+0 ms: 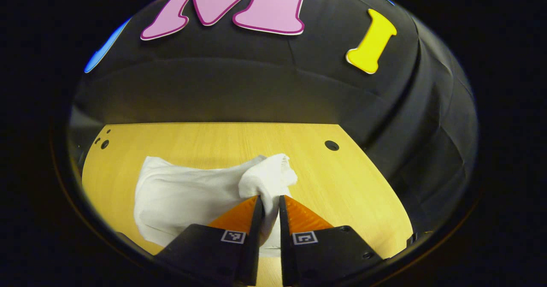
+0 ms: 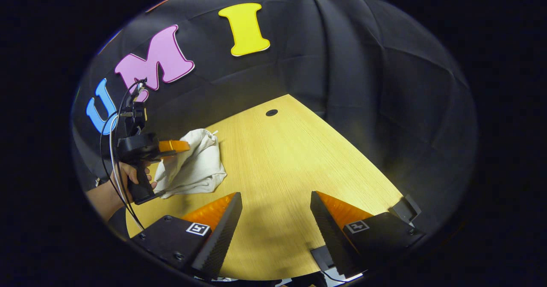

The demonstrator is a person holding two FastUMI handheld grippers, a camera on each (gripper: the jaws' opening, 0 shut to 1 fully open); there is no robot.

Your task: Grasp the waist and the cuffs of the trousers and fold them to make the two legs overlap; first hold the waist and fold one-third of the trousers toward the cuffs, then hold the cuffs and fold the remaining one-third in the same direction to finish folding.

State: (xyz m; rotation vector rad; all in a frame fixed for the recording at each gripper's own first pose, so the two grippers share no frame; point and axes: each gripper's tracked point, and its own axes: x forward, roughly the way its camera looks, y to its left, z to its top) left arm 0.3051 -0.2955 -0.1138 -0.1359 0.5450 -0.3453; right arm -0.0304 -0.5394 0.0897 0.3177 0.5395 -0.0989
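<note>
The white trousers (image 1: 183,195) lie bunched and folded on the wooden table (image 1: 342,180). My left gripper (image 1: 270,199) is shut on a raised fold of the cloth, which bulges up just beyond its fingertips. In the right gripper view the same trousers (image 2: 192,167) sit at the table's left side, with the left gripper (image 2: 173,146) held by a hand (image 2: 128,173) pinching their upper edge. My right gripper (image 2: 275,197) hangs open above bare table, apart from the trousers, with nothing between its fingers.
The table (image 2: 290,158) has a round cable hole (image 2: 272,113) near its far corner and another hole (image 1: 331,145) seen from the left gripper view. Black cloth walls close off the back and sides. Cables (image 2: 112,150) trail from the left gripper.
</note>
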